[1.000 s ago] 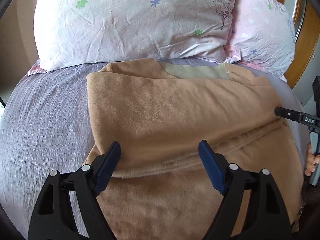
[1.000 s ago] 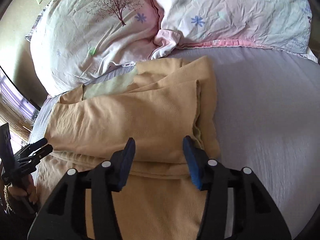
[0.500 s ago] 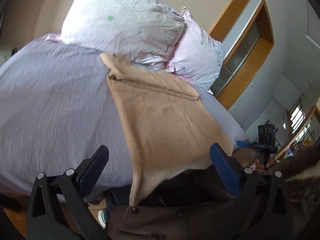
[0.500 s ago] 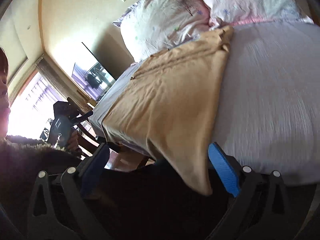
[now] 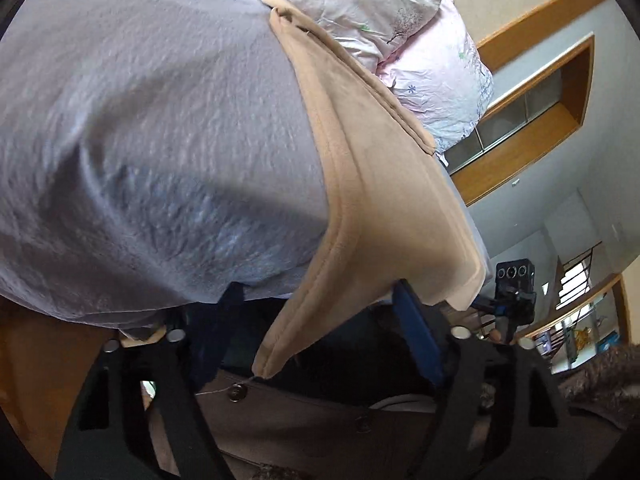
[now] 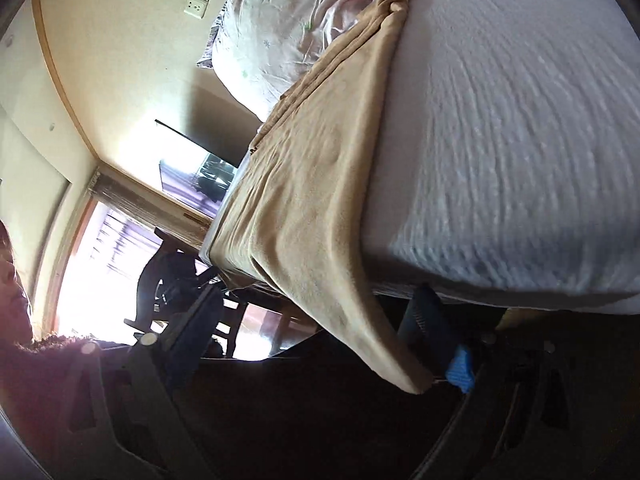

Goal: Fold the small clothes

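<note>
Home bedroom: bed (image 5: 140, 128), pillows (image 5: 360, 4).

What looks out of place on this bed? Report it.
The tan garment droops off the bed's near edge, its corners dangling between the open jaws of the left gripper and right gripper; neither grips it.

My left camera sits low at the foot edge of the bed (image 5: 152, 152), tilted, looking up along it toward the pillows (image 5: 400, 28), with the garment (image 5: 384, 200) close ahead. My right camera is just as low at that edge, rolled the other way, facing the same pillows (image 6: 288, 40). Both share the bed, the garment (image 6: 320, 184) and the pillows.
</note>
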Demonstrator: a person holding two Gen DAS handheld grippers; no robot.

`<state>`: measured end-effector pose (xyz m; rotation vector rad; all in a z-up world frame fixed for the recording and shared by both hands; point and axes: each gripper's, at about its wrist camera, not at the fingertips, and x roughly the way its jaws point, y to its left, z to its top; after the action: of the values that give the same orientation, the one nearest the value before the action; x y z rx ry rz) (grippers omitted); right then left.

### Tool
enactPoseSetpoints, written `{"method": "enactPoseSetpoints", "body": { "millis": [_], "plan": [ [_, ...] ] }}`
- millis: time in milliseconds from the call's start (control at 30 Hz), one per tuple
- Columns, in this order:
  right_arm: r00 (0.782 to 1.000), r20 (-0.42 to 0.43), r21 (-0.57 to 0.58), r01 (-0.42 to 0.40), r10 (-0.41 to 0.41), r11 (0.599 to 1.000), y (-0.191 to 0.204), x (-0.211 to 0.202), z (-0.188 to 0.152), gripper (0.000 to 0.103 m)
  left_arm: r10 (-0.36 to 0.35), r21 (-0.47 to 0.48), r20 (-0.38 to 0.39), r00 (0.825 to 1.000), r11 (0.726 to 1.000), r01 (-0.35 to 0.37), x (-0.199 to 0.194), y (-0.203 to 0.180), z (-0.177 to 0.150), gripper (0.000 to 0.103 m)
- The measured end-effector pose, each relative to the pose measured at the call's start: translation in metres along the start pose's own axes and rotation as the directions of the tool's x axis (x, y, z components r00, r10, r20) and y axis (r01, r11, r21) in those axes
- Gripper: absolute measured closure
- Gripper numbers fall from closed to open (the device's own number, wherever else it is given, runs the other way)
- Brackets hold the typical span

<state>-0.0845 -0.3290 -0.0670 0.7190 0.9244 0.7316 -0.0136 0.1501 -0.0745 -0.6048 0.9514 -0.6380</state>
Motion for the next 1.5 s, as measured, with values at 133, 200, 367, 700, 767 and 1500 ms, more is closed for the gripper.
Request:
{"method": "enactPoseSetpoints", "body": {
  "millis": [133, 200, 367, 700, 767, 1500],
  "plan": [
    [0.999, -0.042, -0.03, -0.031, 0.029, 0.999, 0.007, 0.006, -0.006, 0.095, -0.138, -0.103, -0.015, 0.99, 0.985, 0.136, 0.003, 0.006, -0.005, 0.095],
    [0.998, -0.023, -0.061, -0.055, 0.054, 0.997, 0.018, -0.003, -0.005, 0.095, -0.18, -0.121, 0.004, 0.984, 0.976, 0.179, -0.006, 0.002, -0.007, 0.097],
    [0.989, 0.074, -0.178, -0.11, 0.125, 0.978, 0.059, -0.028, 0.025, 0.096, -0.233, -0.069, 0.11, 0.966, 0.968, 0.241, -0.044, -0.026, 0.016, 0.098],
    [0.919, 0.386, -0.128, -0.03, 0.078, 0.991, 0.068, 0.004, 0.224, 0.095, -0.06, -0.067, 0.291, 0.955, 0.994, 0.083, -0.007, -0.042, 0.214, 0.098],
    [0.912, 0.41, 0.007, 0.005, -0.008, 1.0, 0.038, 0.025, 0.264, 0.095, -0.004, -0.133, 0.258, 0.966, 0.99, 0.039, 0.025, -0.026, 0.25, 0.098],
    [0.849, 0.467, 0.482, -0.008, -0.249, 0.876, -0.077, 0.074, 0.353, 0.021, -0.028, -0.512, 0.36, 0.932, 0.83, 0.222, 0.057, 0.072, 0.304, 0.032]
  ]
}}
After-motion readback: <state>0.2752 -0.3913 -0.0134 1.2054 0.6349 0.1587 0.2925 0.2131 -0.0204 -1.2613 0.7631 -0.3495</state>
